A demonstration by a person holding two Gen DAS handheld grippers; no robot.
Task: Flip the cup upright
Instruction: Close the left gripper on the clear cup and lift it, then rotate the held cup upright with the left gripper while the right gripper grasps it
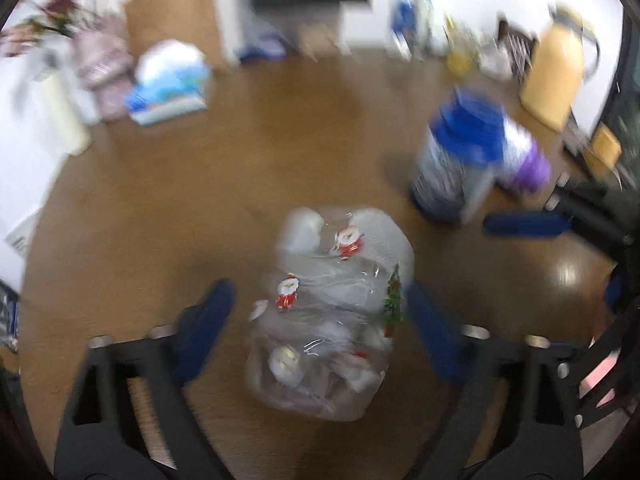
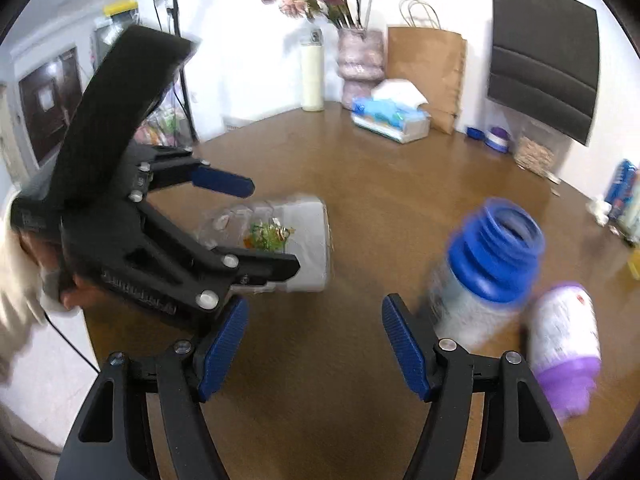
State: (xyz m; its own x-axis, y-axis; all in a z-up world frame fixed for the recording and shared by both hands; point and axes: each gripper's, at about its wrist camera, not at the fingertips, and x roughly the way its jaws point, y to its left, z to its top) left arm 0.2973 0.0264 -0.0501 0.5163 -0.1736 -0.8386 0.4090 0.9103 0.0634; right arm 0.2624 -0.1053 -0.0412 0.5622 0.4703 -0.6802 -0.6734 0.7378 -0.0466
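A clear plastic cup [image 1: 332, 312] with Santa and tree stickers lies on its side on the brown table. In the left wrist view it sits between the open blue pads of my left gripper [image 1: 320, 320], which straddle it without clearly touching. In the right wrist view the cup [image 2: 292, 248] lies at centre left, with my left gripper [image 2: 276, 224] around it from the left. My right gripper [image 2: 316, 344] is open and empty, above the table near the front, to the right of the cup.
A blue-lidded jar [image 2: 484, 268] stands right of centre, a purple-capped bottle [image 2: 564, 344] lying beside it. A tissue box [image 2: 392, 116], paper bag [image 2: 428, 76], vase of flowers [image 2: 360, 68] and white bottle [image 2: 312, 76] line the back. The table edge [image 2: 92, 344] curves at left.
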